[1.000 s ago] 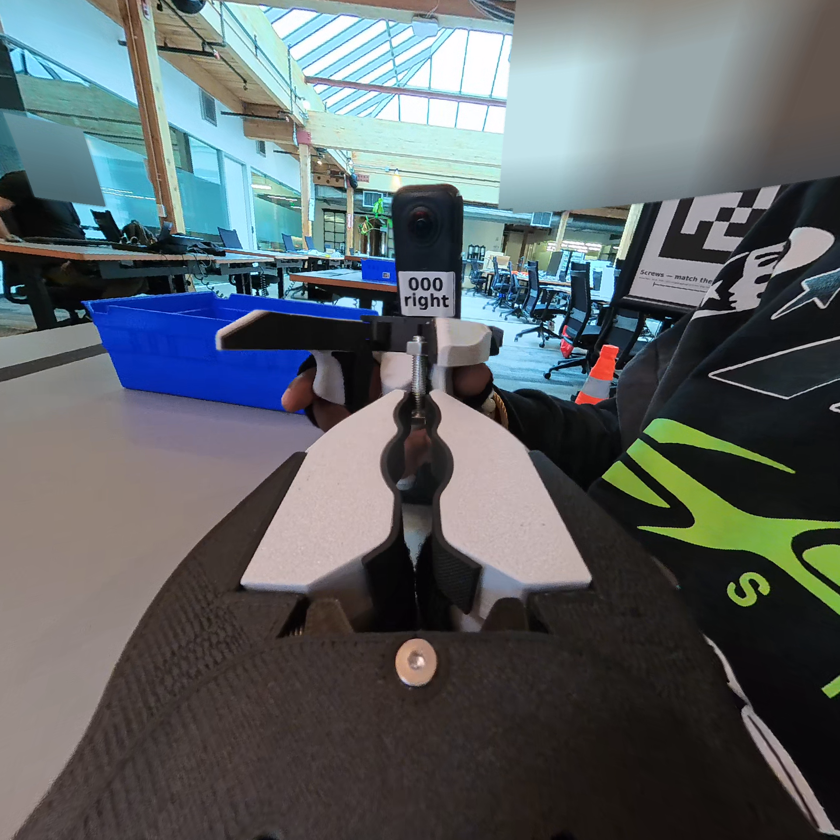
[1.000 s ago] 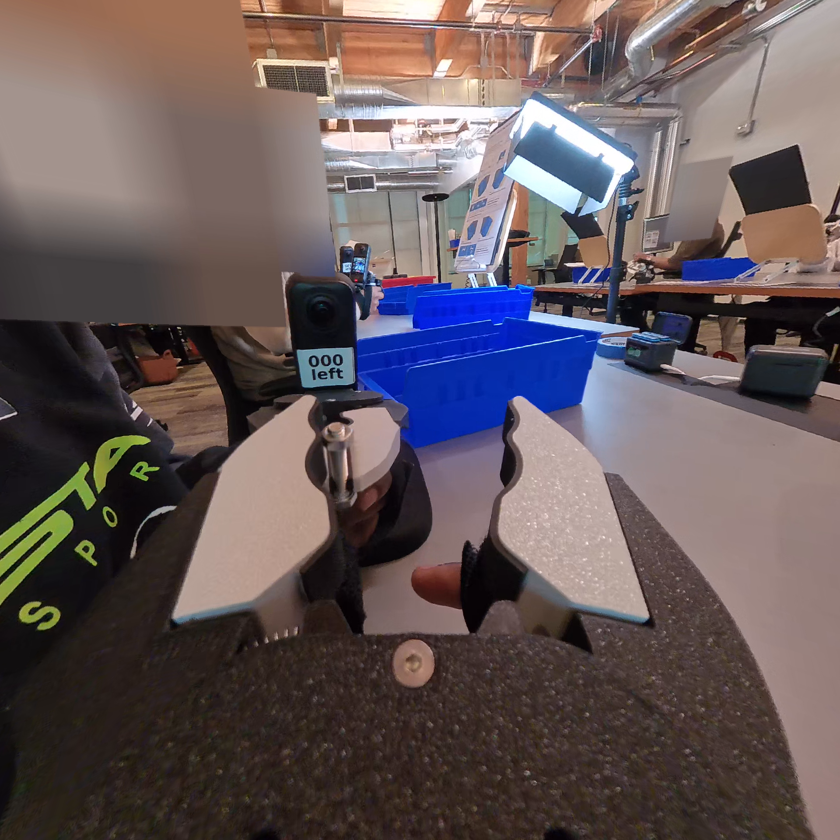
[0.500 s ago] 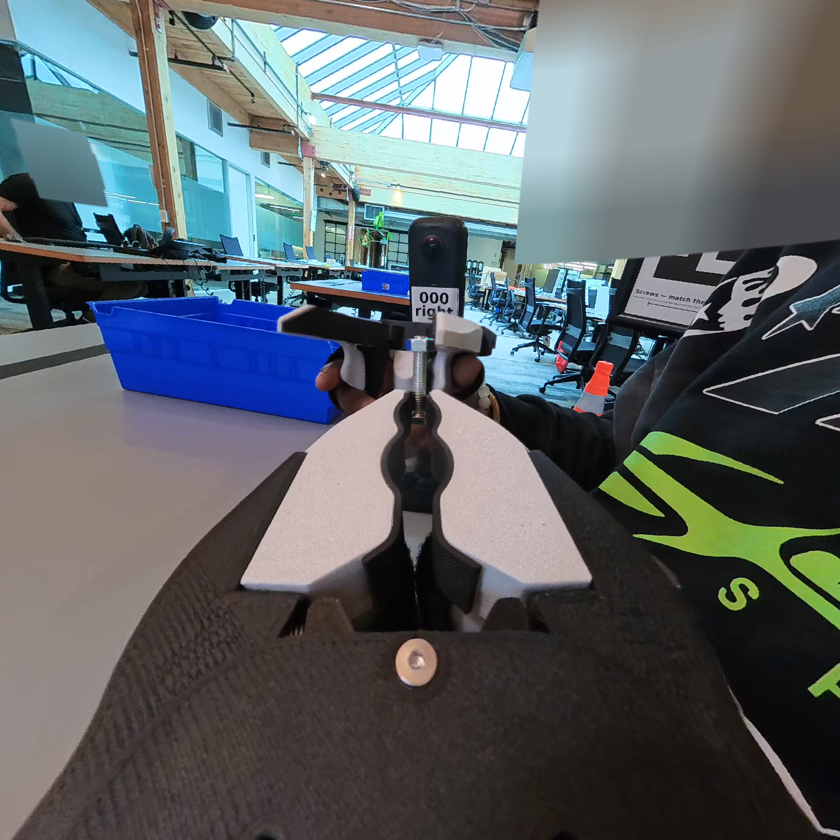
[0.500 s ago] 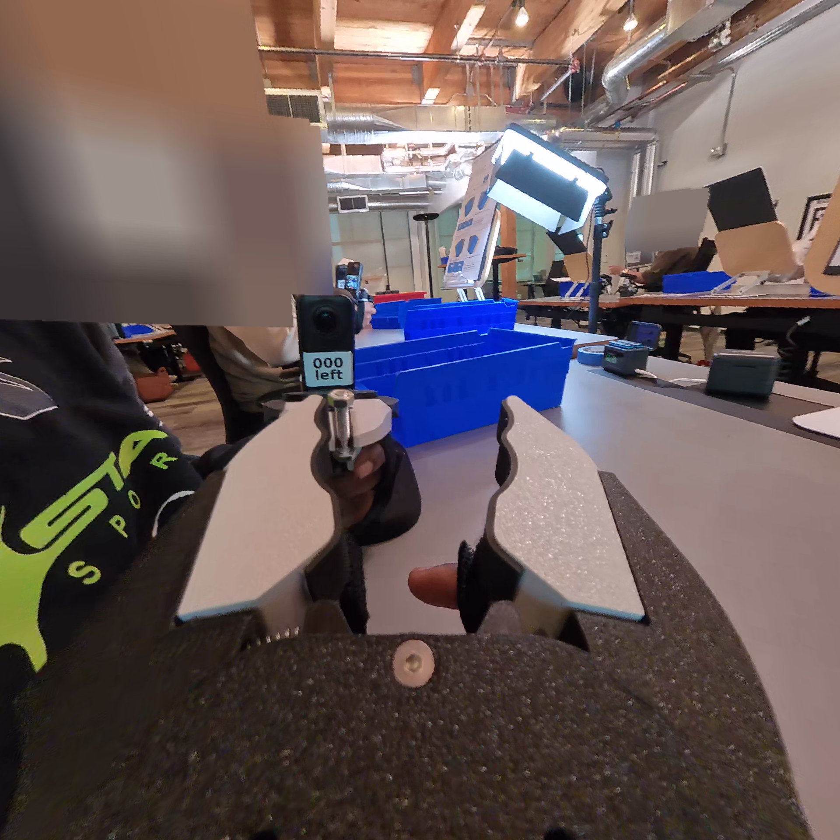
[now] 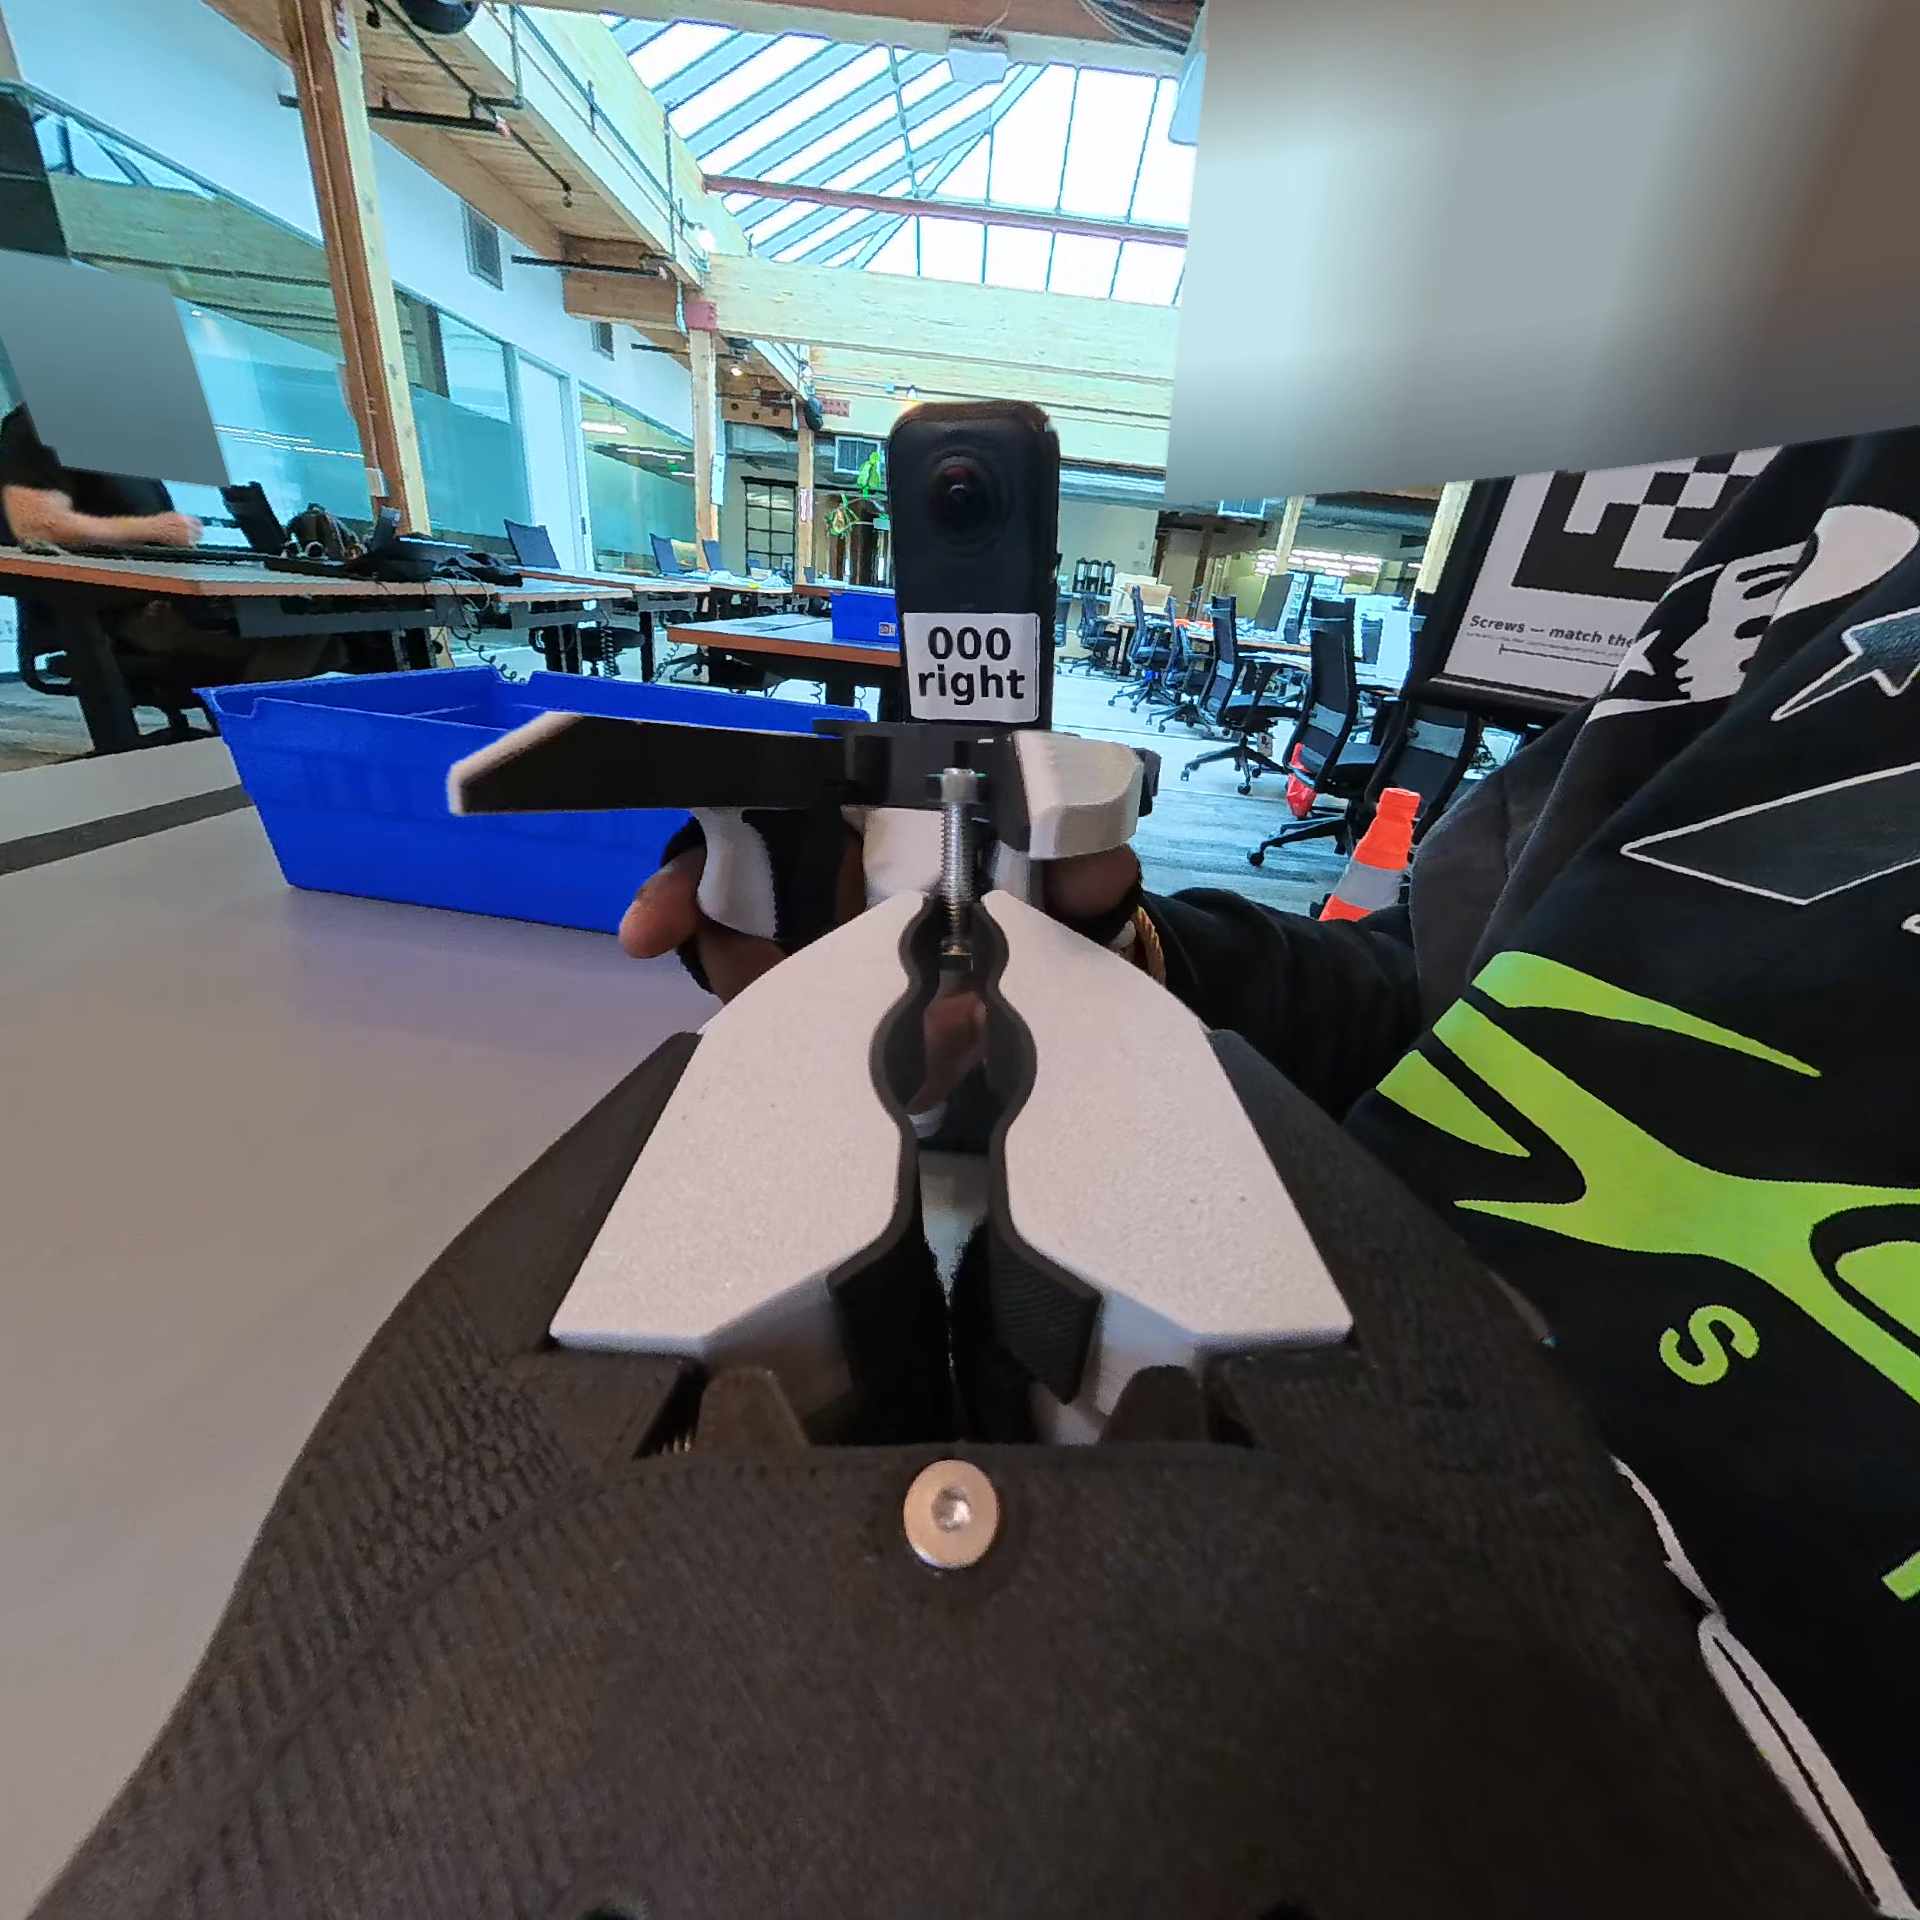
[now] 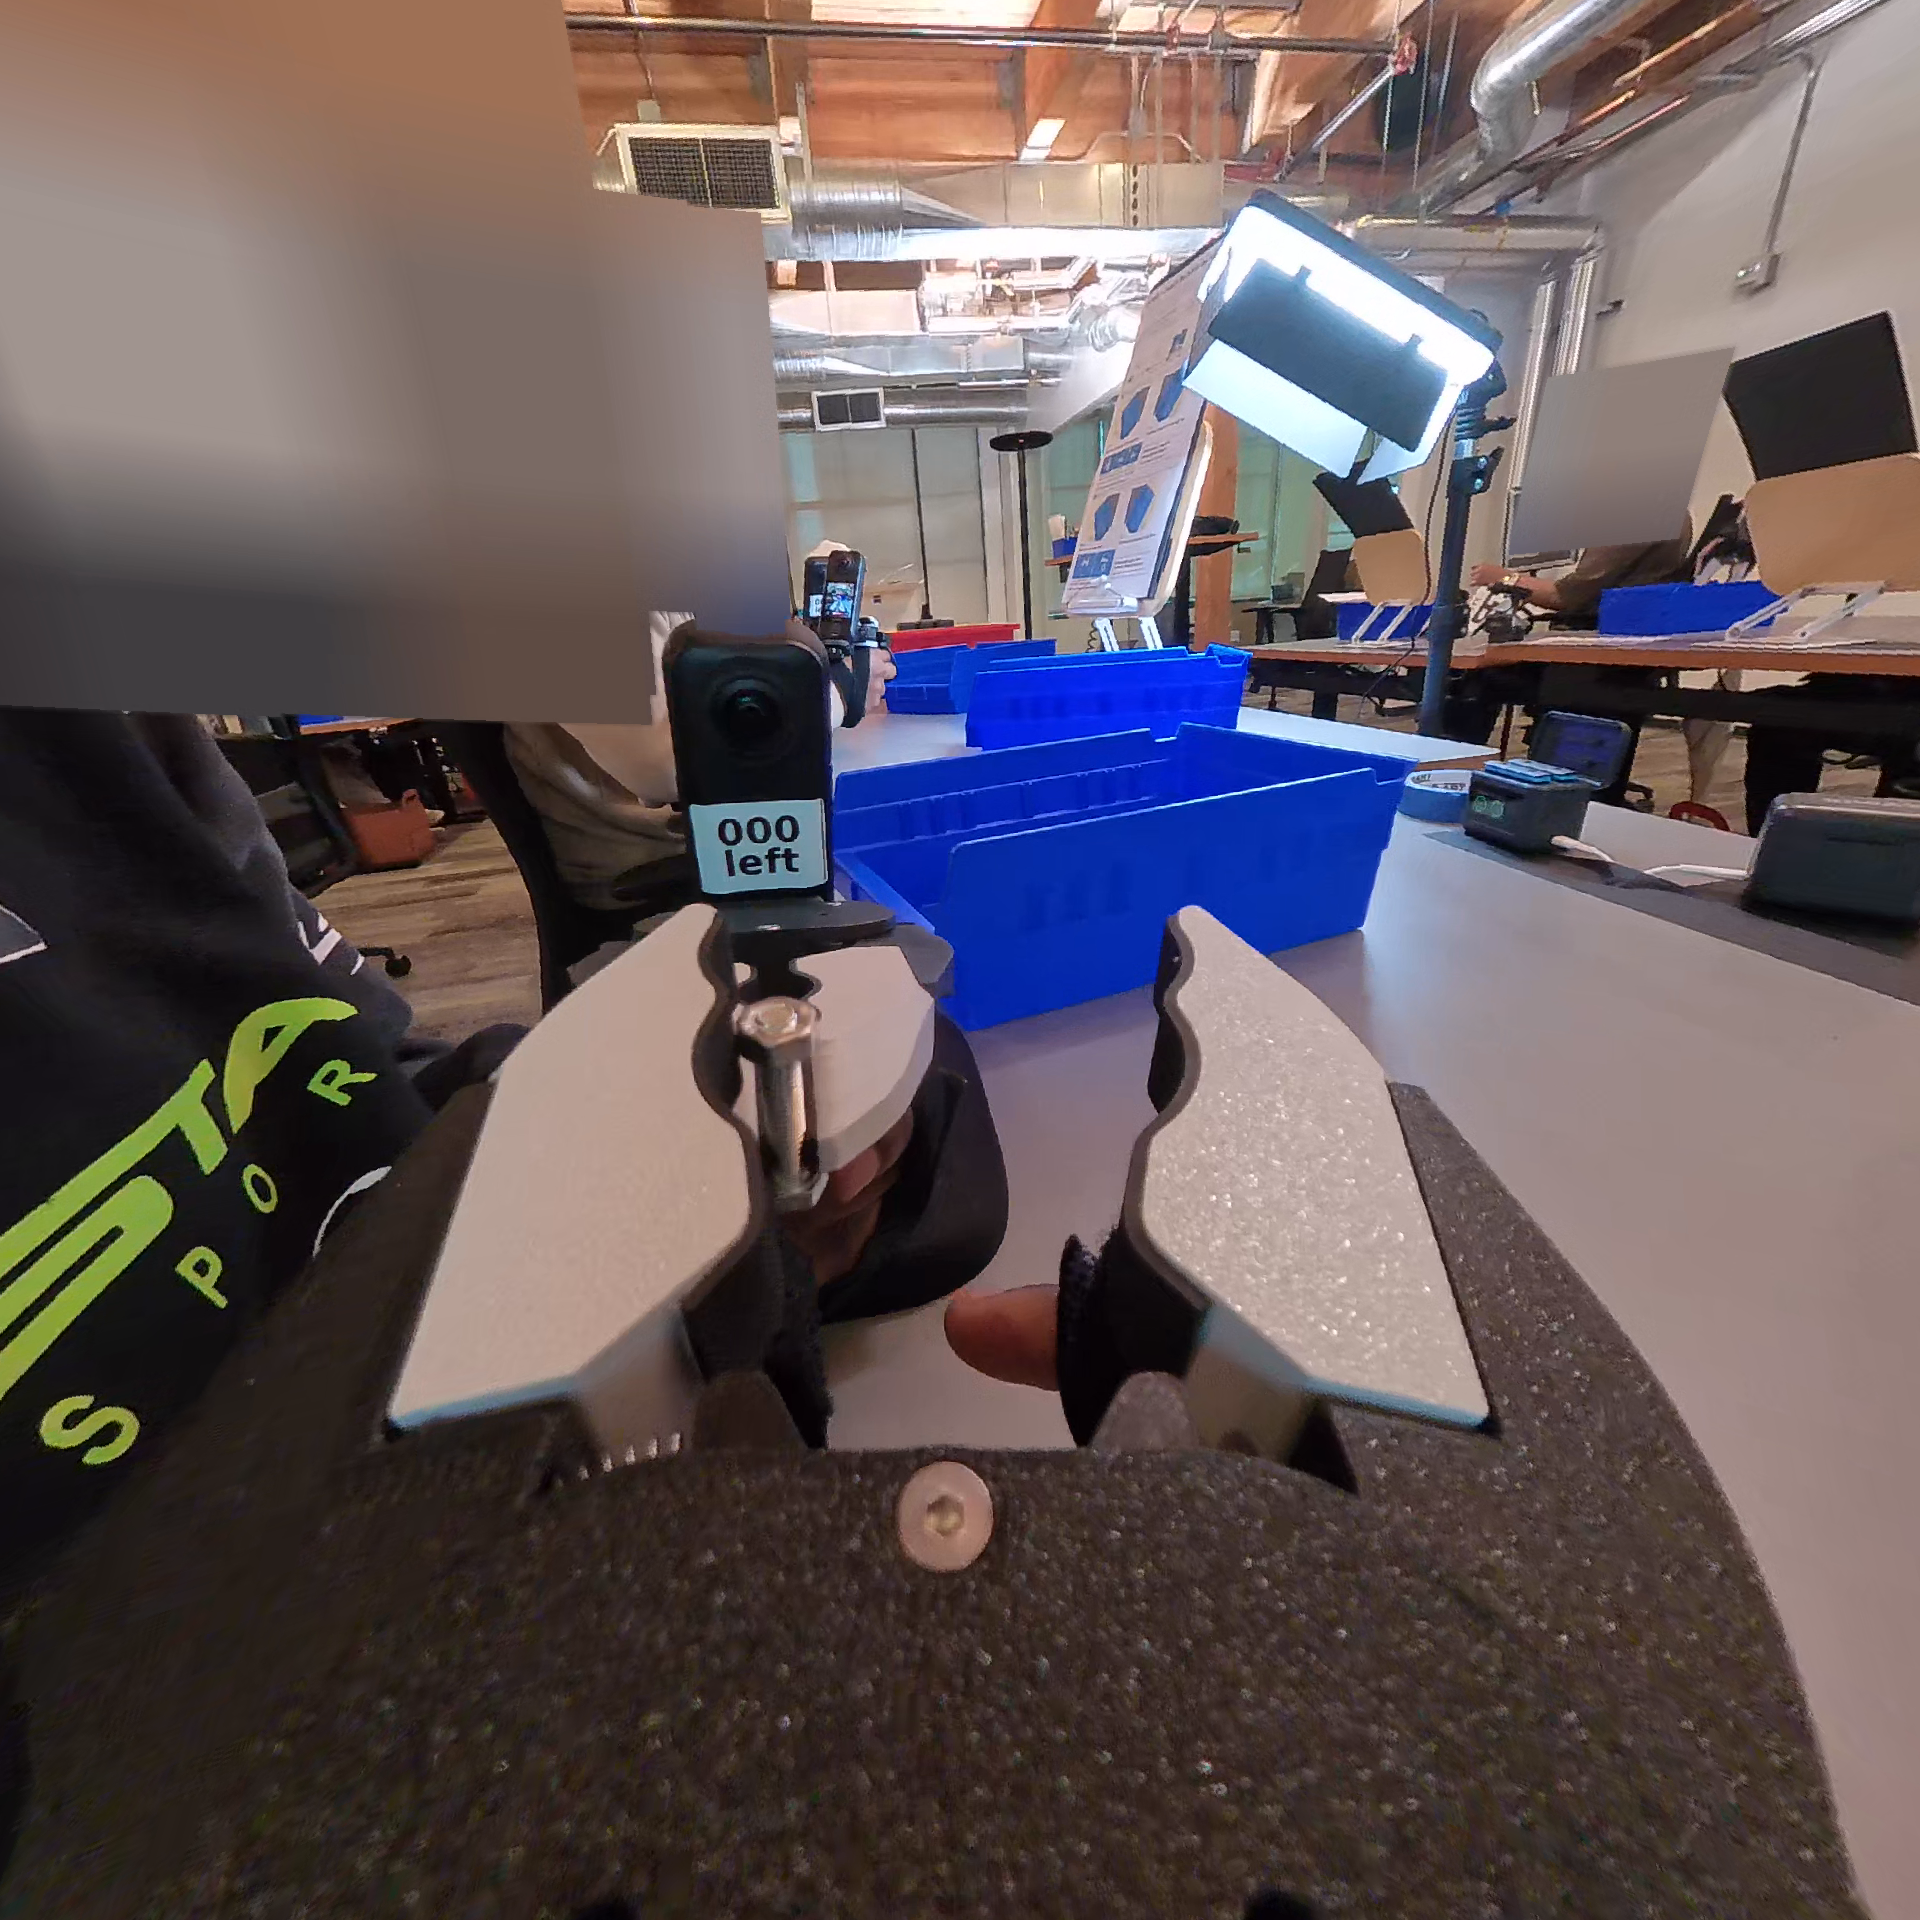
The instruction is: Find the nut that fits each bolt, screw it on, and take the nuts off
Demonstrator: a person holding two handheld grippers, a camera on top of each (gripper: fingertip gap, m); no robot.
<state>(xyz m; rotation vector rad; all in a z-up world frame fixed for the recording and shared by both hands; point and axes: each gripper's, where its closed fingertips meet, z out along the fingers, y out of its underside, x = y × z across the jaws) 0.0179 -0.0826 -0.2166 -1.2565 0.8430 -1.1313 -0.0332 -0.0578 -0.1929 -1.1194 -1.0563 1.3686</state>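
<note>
The task looks to be in its middle: a bolt [image 5: 957,862] is in hand and stands upright, head up, but no nut can be made out clearly on it, though a small bright piece low on its thread, right at the grip, may be one. So fitting or removing is judged unfinished, and other bolts and nuts are not in view. The left gripper [image 5: 954,940] is clamped tight on the bolt's lower end, its jaws meeting at the tips around the shank. The right gripper [image 6: 951,1060] stands wide apart and holds nothing. In the right wrist view the bolt [image 6: 781,1112] lies at about 10 o'clock, just beside the inner edge of one finger [image 6: 582,1174]; touching or not, I cannot tell. A blue bin [image 6: 1122,862] sits on the grey table [image 6: 1621,1091] at 1 o'clock
</note>
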